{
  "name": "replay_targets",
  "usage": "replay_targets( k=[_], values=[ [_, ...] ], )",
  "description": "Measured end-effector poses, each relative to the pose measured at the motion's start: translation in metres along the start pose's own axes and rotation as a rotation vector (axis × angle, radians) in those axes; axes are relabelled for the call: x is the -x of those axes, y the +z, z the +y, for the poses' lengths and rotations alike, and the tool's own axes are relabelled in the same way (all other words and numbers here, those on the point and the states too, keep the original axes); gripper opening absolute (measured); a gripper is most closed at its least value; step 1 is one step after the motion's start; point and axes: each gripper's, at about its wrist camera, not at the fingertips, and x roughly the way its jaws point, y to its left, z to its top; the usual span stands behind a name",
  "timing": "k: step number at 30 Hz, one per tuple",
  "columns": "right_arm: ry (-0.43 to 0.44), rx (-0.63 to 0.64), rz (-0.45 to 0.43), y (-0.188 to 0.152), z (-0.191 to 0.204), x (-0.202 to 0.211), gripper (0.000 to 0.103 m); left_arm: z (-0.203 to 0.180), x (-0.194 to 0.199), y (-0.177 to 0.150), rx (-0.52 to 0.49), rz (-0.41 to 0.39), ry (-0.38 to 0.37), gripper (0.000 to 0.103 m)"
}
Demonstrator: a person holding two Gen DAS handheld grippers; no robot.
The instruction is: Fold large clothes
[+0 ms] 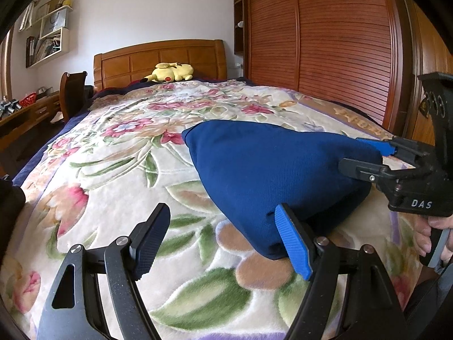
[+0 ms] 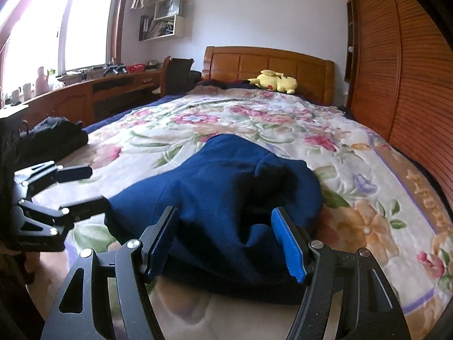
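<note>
A navy blue garment [image 1: 269,175] lies bunched and folded on the floral blanket [image 1: 119,170] of the bed. My left gripper [image 1: 223,243] is open over the blanket at the garment's near left corner. Its blue right finger pad [image 1: 294,243] touches the cloth edge and its black finger stands clear. In the right wrist view the left gripper [image 2: 82,189] sits at the garment's left side. My right gripper [image 2: 225,246] stands wide, with the garment [image 2: 215,187] heaped between and beyond its fingers. From the left wrist view the right gripper [image 1: 352,153] straddles the garment's right end.
A yellow plush toy [image 2: 273,81] lies by the wooden headboard [image 2: 269,62]. A slatted wardrobe [image 1: 325,51] runs along the bed's right side. A dark pile of clothes [image 2: 53,136] sits at the bed's left edge, beside a desk [image 2: 85,93] and chair [image 2: 175,73]. A hand [image 1: 436,226] holds the right gripper.
</note>
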Motion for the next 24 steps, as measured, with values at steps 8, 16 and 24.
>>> replay_targets(
  k=[8,16,24],
  values=[
    [0.041,0.056,0.023,0.000,-0.002,-0.003,0.012,0.001,0.004,-0.001,0.003,-0.010,0.000,0.077],
    [-0.061,0.023,0.024,-0.001,-0.040,0.010,0.009,0.003,0.005,0.000,0.008,-0.009,-0.005,0.077],
    [-0.149,-0.016,0.146,-0.012,-0.065,-0.017,0.009,0.003,0.005,0.001,0.008,-0.009,-0.009,0.077]
  ],
)
